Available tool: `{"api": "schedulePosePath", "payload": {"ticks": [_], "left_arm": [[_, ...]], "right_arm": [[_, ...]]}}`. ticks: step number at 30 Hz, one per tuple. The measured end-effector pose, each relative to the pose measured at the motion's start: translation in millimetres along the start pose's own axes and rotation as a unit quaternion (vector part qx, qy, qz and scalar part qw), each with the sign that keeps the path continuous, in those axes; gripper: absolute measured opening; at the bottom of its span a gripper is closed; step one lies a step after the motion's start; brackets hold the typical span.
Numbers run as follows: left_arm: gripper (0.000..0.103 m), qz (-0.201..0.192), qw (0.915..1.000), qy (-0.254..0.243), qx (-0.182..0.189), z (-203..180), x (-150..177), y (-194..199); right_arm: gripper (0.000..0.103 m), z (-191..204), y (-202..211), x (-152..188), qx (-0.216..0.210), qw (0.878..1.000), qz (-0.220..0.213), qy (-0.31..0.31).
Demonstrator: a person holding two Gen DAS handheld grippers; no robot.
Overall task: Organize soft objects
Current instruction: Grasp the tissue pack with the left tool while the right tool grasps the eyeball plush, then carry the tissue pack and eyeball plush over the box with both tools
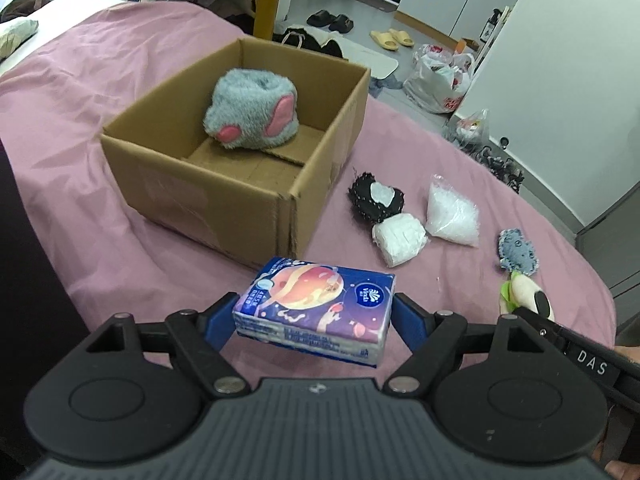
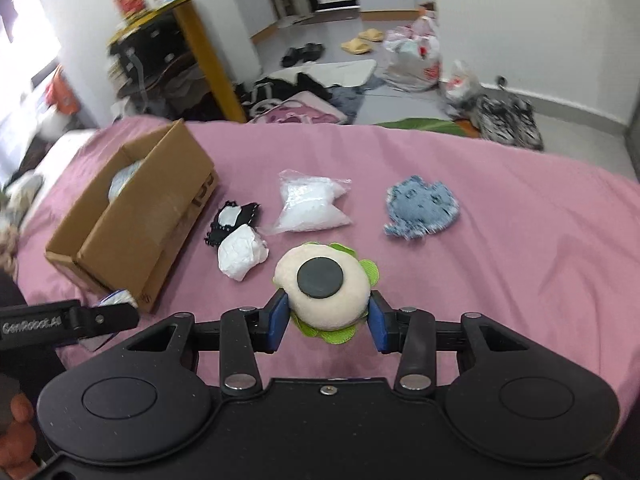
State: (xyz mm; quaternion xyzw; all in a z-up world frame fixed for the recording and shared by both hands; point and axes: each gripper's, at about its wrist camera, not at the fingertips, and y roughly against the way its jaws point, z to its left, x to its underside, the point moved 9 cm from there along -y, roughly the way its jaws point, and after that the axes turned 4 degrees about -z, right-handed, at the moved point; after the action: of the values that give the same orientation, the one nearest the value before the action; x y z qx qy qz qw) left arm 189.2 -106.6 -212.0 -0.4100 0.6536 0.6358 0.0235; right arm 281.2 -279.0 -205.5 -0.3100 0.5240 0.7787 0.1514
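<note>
- Nearest the left wrist camera, the left gripper (image 1: 315, 312) holds a tissue pack (image 1: 316, 312) by its short ends, its blue fingers (image 1: 221, 320) pressed against either side, lifted just above the pink bedspread (image 1: 100, 216).
- Printed on the pack is a purple and orange space design.
- Just beyond the pack stands an open cardboard box (image 1: 208, 192), with a grey plush toy (image 1: 252, 114) with pink patches resting inside against its far wall.
- To the right of the box, toward the bed's right edge, lie a black fabric piece (image 1: 376, 196), a white wrapped bundle (image 1: 398, 240) touching it, and a clear bag of white filling (image 1: 452, 212).
- Farther right lies a blue-grey fabric patch (image 1: 518, 252), near the bed's right edge.
- Seen from the right wrist camera, the right gripper (image 2: 328, 320) is closed partway on a cream round cushion (image 2: 326, 296), one blue finger on each side.
- On the cushion's top sits a dark disc (image 2: 320, 279); green petal-shaped trim (image 2: 340, 334) shows beneath it.
- Whether the cushion rests on the bedspread or is lifted cannot be told.
- Beyond the bed's far edge, slippers (image 2: 362, 42) and plastic bags (image 2: 416, 64) lie on the floor.
</note>
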Motion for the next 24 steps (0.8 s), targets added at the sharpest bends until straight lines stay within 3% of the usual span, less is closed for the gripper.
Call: {"api": "schedulePosePath", "payload": {"ticks": [10,24], "left_arm": [[0.08,-0.014,0.9998,-0.013,0.011,19,-20,32],[0.081,-0.051,0.9978,-0.03,0.032,52,-59,62]], "right_arm": [[0.041,7,28,9,0.01,0.996,-0.029,-0.079],[0.041,62,52,4,-0.021,0.992,-0.076,-0.103]]}}
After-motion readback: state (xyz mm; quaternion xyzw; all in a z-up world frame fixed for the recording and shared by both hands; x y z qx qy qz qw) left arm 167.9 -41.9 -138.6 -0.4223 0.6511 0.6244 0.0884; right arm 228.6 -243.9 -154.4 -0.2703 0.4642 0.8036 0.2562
